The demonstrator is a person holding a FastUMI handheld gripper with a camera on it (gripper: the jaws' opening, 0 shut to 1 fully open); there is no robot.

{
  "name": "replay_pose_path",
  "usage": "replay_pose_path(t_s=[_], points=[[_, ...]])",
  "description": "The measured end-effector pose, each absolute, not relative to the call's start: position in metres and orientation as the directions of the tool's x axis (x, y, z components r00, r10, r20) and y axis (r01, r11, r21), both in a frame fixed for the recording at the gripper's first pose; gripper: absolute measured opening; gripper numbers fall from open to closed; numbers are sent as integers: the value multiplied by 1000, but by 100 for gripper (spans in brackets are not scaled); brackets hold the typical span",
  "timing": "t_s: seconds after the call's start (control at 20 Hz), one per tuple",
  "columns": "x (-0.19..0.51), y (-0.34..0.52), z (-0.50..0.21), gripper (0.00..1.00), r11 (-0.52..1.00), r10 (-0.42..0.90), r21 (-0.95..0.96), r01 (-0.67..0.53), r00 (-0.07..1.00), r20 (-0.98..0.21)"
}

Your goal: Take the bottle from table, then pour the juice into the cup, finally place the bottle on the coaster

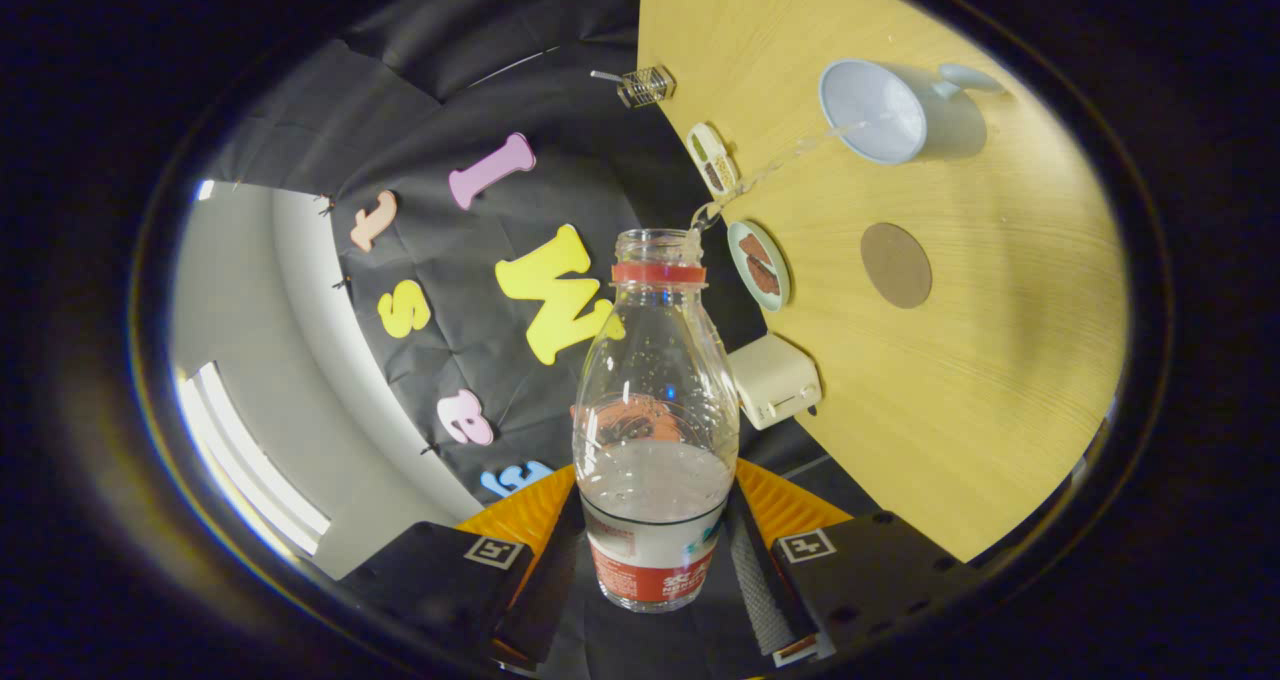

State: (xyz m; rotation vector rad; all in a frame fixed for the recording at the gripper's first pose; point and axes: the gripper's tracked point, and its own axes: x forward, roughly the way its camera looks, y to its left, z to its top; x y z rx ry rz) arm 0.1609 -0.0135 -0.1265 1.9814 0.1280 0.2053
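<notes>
My gripper [655, 560] is shut on the lower body of a clear plastic bottle [655, 400] with a red neck ring and a red and white label. The bottle is tipped over, its open mouth pointing toward the wooden table [960, 400]. A thin stream of clear liquid [780, 165] arcs from the mouth into the pale blue cup [880, 110] standing beyond the fingers. Some liquid remains in the bottle's lower part. A round brown coaster [896, 265] lies on the table between the cup and the bottle.
Along the table's edge sit a small white toaster-like box [775, 380], a little plate with brown pieces [758, 265], a small divided dish [713, 158] and a wire holder [645, 86]. The black cloth wall hangs behind.
</notes>
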Motion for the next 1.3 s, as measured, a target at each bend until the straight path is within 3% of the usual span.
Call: replay_pose_path(t_s=[1.0,1.3], points=[[157,-39,-114,77,-589,123,805,-69,977,174],[158,-70,-95,77,-646,35,745,-165,969,245]])
